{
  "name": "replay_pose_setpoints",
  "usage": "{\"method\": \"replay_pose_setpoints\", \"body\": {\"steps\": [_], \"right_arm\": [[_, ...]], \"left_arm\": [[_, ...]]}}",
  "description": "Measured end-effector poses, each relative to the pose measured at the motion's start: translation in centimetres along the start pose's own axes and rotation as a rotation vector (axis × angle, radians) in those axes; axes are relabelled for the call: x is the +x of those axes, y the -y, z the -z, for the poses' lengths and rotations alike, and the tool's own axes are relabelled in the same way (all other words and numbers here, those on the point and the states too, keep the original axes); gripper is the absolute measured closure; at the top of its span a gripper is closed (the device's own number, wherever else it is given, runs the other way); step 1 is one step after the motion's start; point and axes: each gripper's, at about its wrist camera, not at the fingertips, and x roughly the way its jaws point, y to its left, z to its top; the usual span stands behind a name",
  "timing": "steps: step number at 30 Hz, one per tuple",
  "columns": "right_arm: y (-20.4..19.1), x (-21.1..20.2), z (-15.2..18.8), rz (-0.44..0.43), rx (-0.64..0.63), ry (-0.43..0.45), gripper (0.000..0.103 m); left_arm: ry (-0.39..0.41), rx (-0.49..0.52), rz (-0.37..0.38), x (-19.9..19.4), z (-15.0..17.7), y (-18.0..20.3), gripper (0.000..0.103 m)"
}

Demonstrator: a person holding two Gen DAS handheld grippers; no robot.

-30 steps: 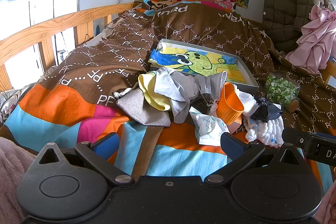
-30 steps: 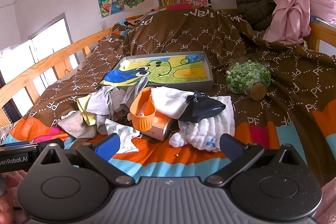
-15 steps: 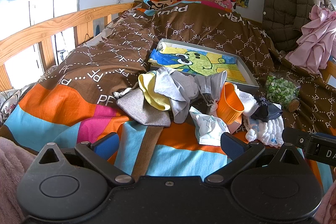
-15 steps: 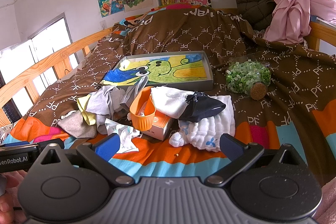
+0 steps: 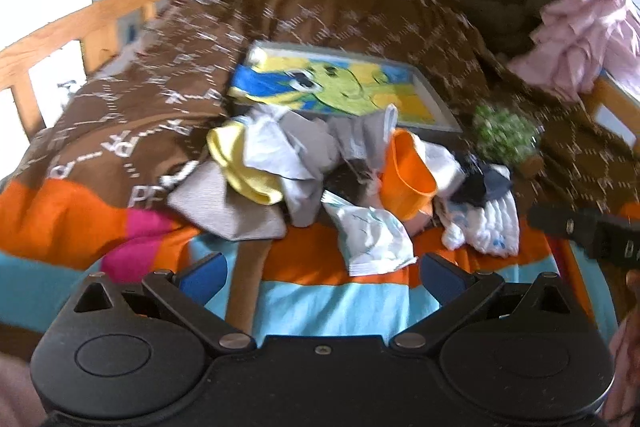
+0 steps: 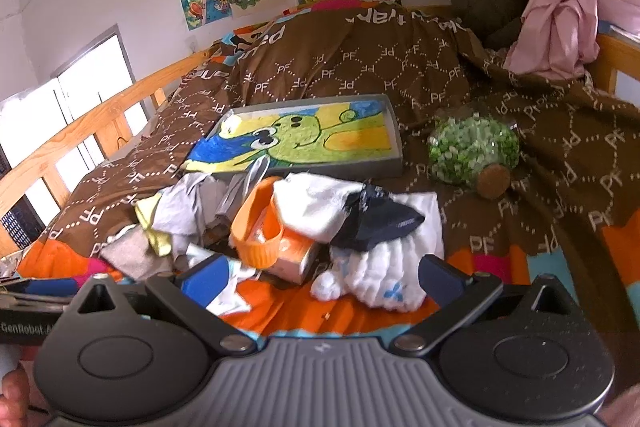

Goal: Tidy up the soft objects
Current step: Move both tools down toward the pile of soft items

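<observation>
- Right wrist view — right gripper (image 6: 320,277) has jaws spread, empty, low over the soft pile (image 6: 280,223) just ahead; white cloth (image 6: 380,275) sits between the fingers.
- Left gripper (image 5: 320,273) likewise spread and empty, white sock (image 5: 370,235) just ahead.
- Step looks like approach; next — close on one piece, avoid the orange cup (image 6: 256,231).

Daylight floods in from the blown-out window (image 6: 92,95) on the left. The left wrist view is smeared, probably motion blur. Fisheye bending curves both edges.
</observation>
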Motion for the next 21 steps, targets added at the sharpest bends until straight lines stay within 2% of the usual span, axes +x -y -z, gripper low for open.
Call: {"method": "replay_pose_setpoints", "body": {"steps": [4,11,16,21], "right_arm": [[0.8,1.6,-1.6,-0.032,-0.004,-0.004,0.0],[1.4,4.9,-3.5,-0.129,-0.04,-0.013,0.0],[1.5,7.2,-4.7,-0.198,-0.088,-0.017,0.0],[1.1,9.3,-5.1,-0.275,-0.126,-0.055,0.0]], "left_arm": [[-0.055,0.086,0.052,1.7,-1.2,0.5,0.001],[-0.094,0.233,0.141,4.2,-2.5,1.3,0.001],[-0.139,0.247,0.202,6.3,-3.1,1.1,0.001],[-0.21,0.214,0.307,8.6,-3.6,0.7,0.001]]}}
